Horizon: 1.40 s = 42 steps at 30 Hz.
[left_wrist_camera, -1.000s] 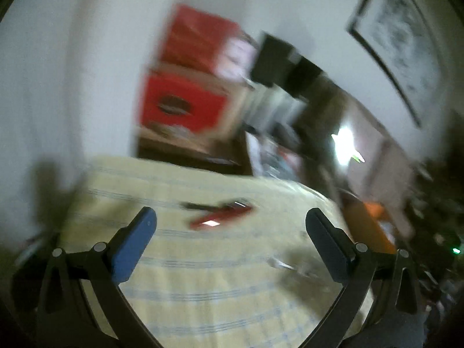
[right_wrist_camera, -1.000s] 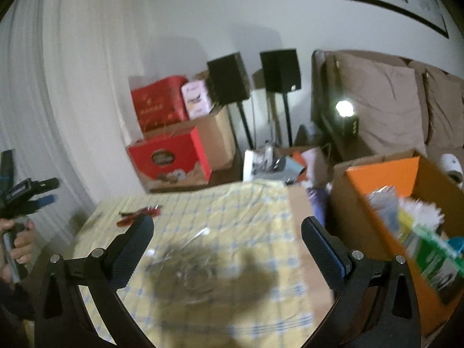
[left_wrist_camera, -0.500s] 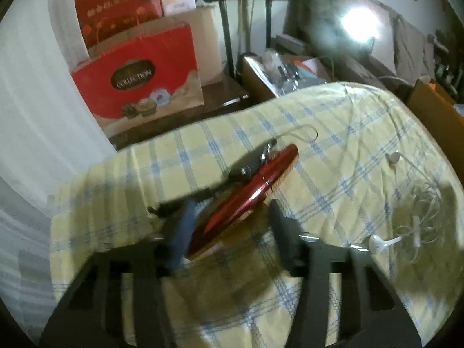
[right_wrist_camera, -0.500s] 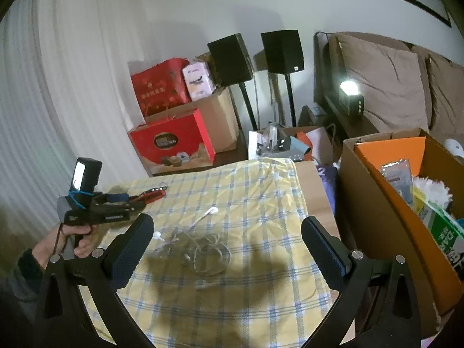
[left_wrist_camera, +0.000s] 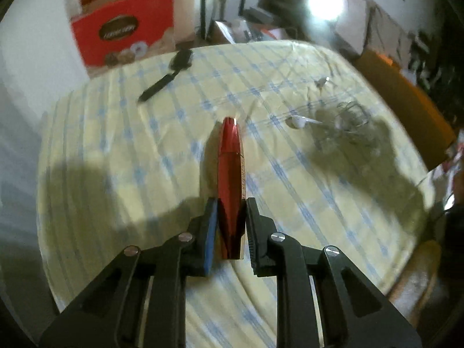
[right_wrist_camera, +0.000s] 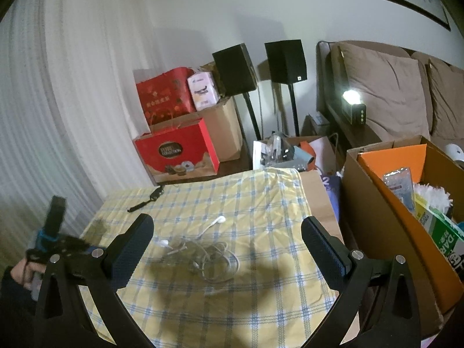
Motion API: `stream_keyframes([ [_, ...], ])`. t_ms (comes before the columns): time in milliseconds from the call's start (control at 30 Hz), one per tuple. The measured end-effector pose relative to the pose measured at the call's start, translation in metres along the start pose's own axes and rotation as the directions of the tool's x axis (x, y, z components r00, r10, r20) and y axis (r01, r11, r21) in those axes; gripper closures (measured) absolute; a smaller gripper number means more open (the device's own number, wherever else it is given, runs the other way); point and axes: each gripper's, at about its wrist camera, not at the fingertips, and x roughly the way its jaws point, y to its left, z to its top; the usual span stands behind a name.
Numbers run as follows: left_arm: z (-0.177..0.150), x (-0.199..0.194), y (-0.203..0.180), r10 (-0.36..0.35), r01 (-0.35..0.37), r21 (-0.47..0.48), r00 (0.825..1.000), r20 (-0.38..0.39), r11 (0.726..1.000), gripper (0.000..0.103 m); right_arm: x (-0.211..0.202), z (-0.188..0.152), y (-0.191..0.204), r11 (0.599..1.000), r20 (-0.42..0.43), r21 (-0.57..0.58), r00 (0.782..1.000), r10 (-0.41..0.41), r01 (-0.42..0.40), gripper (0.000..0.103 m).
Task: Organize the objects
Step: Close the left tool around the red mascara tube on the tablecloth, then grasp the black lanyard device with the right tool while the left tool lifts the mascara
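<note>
A glossy red tube [left_wrist_camera: 230, 174] points away along my left gripper [left_wrist_camera: 231, 207]. The jaws are closing, and both pads press its sides near the back end, above the yellow checked tablecloth [left_wrist_camera: 121, 150]. A black strap-like item [left_wrist_camera: 171, 72] lies at the cloth's far edge, seen again as the black strap [right_wrist_camera: 150, 197]. White earphones [right_wrist_camera: 208, 258] lie tangled mid-table, with one earbud [left_wrist_camera: 301, 120] to the tube's right. My right gripper [right_wrist_camera: 227, 221] hangs open over the earphones, holding nothing. A person's hand [right_wrist_camera: 20, 272] holds the blurred left gripper at the lower left.
An open cardboard box [right_wrist_camera: 377, 208] with an orange folder and packets stands right of the table. Red gift boxes [right_wrist_camera: 177, 153], a brown carton, two black speakers on stands [right_wrist_camera: 285, 61] and a sofa with a small lamp [right_wrist_camera: 352, 98] are behind.
My left gripper dropped to the table, went from wide open to shut around the red tube, and carried it away from the black strap. The right gripper stayed still.
</note>
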Motion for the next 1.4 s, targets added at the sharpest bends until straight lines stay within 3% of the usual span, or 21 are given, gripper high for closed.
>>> stream_keyframes([
  [33,0.0,-0.004,0.004,-0.001,0.001,-0.033,1.0,0.013,0.999,0.078,0.0,0.0,0.0,1.0,-0.002,0.004,1.0,0.002,-0.002,0.001],
  [67,0.003,-0.007,0.006,0.009,-0.007,-0.052,1.0,0.026,0.999,0.059,0.002,-0.001,-0.001,1.0,-0.009,0.01,1.0,0.008,-0.008,0.001],
  [100,0.007,-0.008,0.007,0.034,-0.032,-0.055,0.999,0.04,0.998,0.049,0.004,-0.001,-0.001,1.0,-0.014,0.014,1.0,0.011,-0.011,0.0],
  [167,0.018,-0.008,0.005,0.102,-0.099,-0.045,0.993,0.065,0.994,0.048,0.007,-0.004,0.0,1.0,-0.025,0.018,1.0,0.016,-0.016,0.001],
  [267,0.031,0.004,-0.002,0.144,-0.143,-0.026,0.988,0.054,0.989,0.046,0.008,-0.006,0.003,1.0,-0.029,0.014,0.999,0.026,-0.025,0.0],
  [367,0.031,0.019,-0.008,0.236,-0.236,-0.006,0.971,0.028,0.972,0.046,0.007,-0.006,0.007,1.0,-0.031,0.001,0.999,0.026,-0.026,0.0],
  [400,0.029,0.022,-0.009,0.246,-0.246,-0.005,0.969,0.025,0.969,0.052,0.006,-0.005,0.01,1.0,-0.029,-0.008,0.999,0.029,-0.029,0.001],
  [433,0.028,0.026,-0.01,0.246,-0.245,-0.013,0.969,0.024,0.969,0.06,0.005,-0.006,0.011,0.999,-0.027,-0.015,0.999,0.029,-0.029,0.001],
  [467,0.025,0.028,-0.01,0.229,-0.229,-0.03,0.973,0.022,0.973,0.083,0.005,-0.006,0.012,0.999,-0.024,-0.024,0.999,0.027,-0.027,0.001],
  [500,0.022,0.026,-0.009,0.211,-0.209,-0.056,0.977,0.03,0.976,0.084,0.004,-0.005,0.014,0.999,-0.025,-0.033,0.999,0.025,-0.025,0.0],
  [600,0.018,0.024,-0.013,0.261,-0.257,-0.07,0.964,0.052,0.964,0.084,0.006,-0.004,0.014,0.999,-0.029,-0.048,0.999,0.02,-0.022,0.0],
  [867,0.011,-0.002,0.006,0.267,-0.242,-0.177,0.954,0.133,0.954,0.084,0.03,0.01,0.026,0.999,-0.082,-0.049,0.996,0.017,-0.021,0.0],
  [1167,-0.014,-0.045,0.047,0.255,-0.172,-0.332,0.94,0.225,0.927,0.084,0.141,0.019,0.088,0.989,-0.298,-0.003,0.945,0.138,-0.145,0.001],
  [1400,-0.022,-0.06,0.065,0.306,-0.197,-0.367,0.914,0.267,0.909,0.084,0.25,0.034,0.155,0.989,-0.381,-0.139,0.925,-0.004,-0.053,0.004],
])
